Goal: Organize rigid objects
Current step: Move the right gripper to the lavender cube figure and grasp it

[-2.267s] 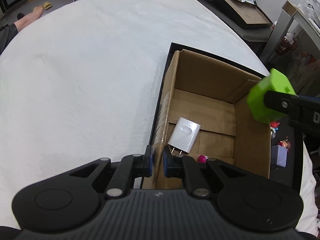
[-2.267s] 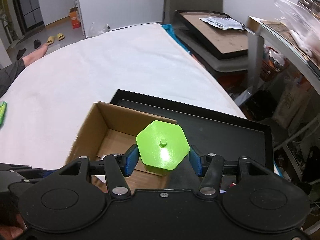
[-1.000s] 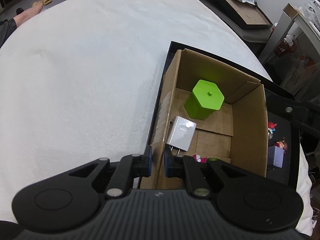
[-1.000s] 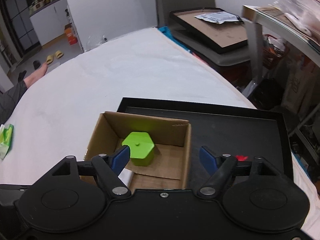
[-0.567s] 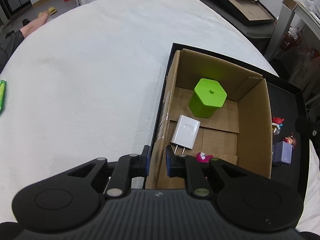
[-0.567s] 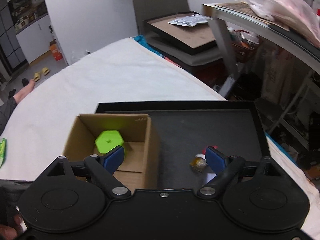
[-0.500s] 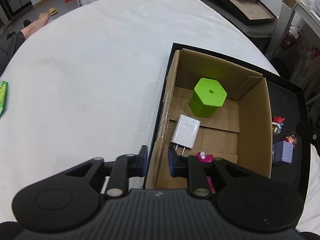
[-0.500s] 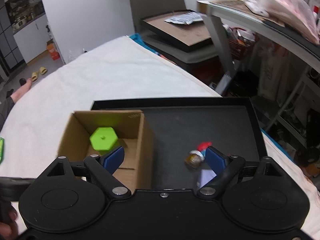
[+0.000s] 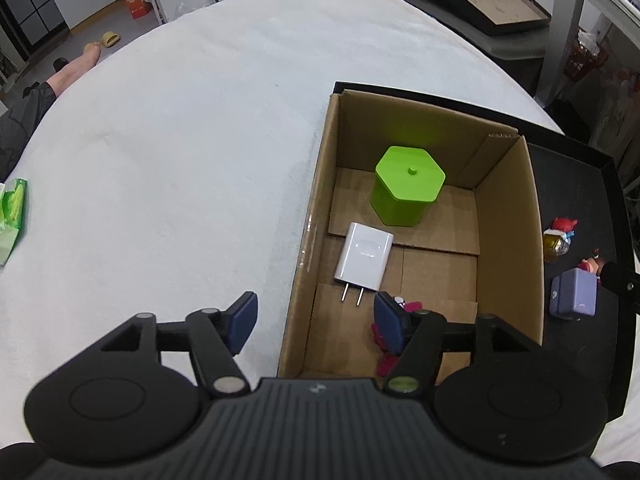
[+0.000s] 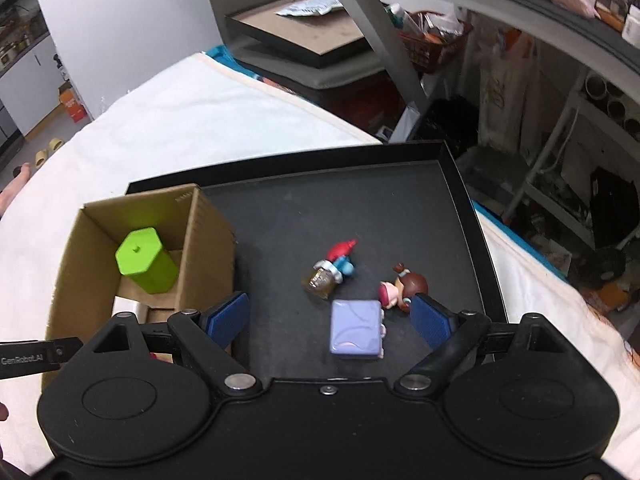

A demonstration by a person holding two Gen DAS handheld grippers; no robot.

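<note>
A cardboard box point(image 9: 506, 216) stands at the left end of a black tray point(image 10: 460, 216). In it are a green hexagonal container point(image 9: 406, 190), a white charger point(image 9: 364, 256) and a pink toy point(image 9: 394, 336), partly hidden by a finger. My left gripper point(image 9: 314, 326) is open, its fingers either side of the box's left wall. My right gripper point(image 10: 330, 320) is open and empty over the tray, just above a purple cube point(image 10: 355, 334). A red-and-blue figurine point(image 10: 332, 270) and a brown-haired figurine point(image 10: 402, 290) lie beyond the cube. The box point(image 10: 188, 236) and container point(image 10: 144, 260) also show there.
The tray sits on a white cloth-covered table point(image 9: 180, 152). A green packet point(image 9: 12, 220) lies at the table's left edge. Metal shelving point(image 10: 540, 60) and stacked framed boards point(image 10: 304, 40) stand beyond the right side.
My left gripper has opened and let go of the box's left wall. My right gripper, having dropped the green container in the box, has swung right over the tray toward the purple cube.
</note>
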